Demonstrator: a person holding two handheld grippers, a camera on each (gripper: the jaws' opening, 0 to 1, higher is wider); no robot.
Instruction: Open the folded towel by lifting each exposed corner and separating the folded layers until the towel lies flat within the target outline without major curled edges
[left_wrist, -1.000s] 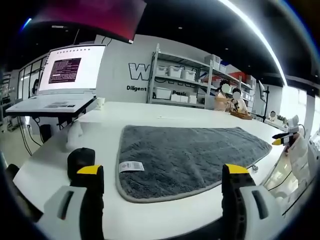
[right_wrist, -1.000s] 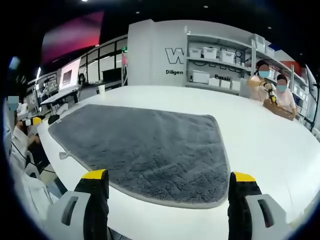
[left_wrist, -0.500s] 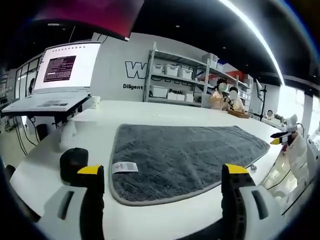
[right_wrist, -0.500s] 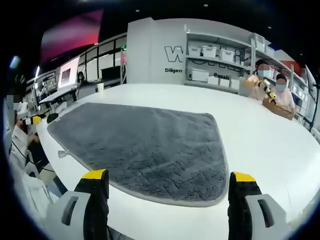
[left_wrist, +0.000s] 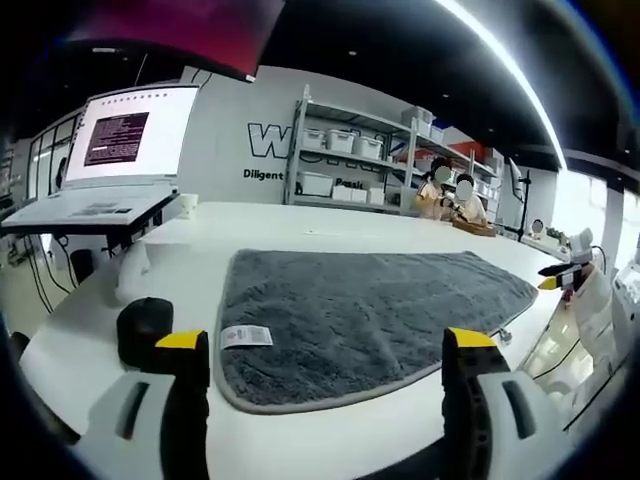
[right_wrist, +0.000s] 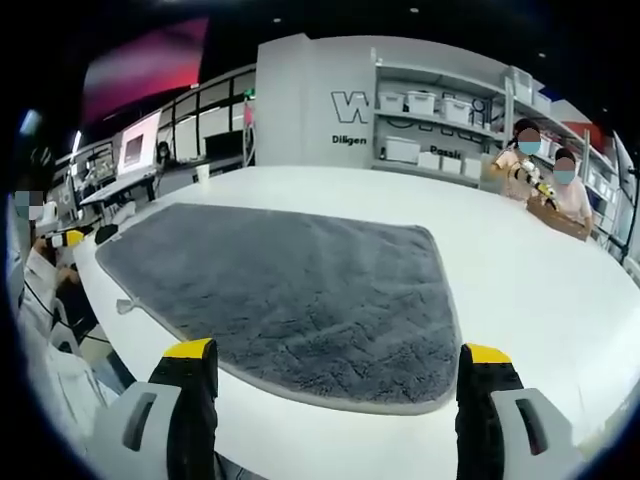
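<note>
My left gripper (left_wrist: 318, 345) and right gripper (right_wrist: 338, 355) hang spread wide, grasping nothing, near a grey towel (right_wrist: 290, 290) lying flat on the white table (right_wrist: 520, 290); its tag (left_wrist: 246, 337) is unreadable.

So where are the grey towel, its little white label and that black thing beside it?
grey towel (right_wrist: 300, 290), right gripper view, middle of the pile.
white label (left_wrist: 246, 337), left gripper view, centre of the tag.
black thing (left_wrist: 143, 326), left gripper view, its front face.

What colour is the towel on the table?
Dark grey with a lighter grey edge binding; the towel shows best in the right gripper view.
</note>
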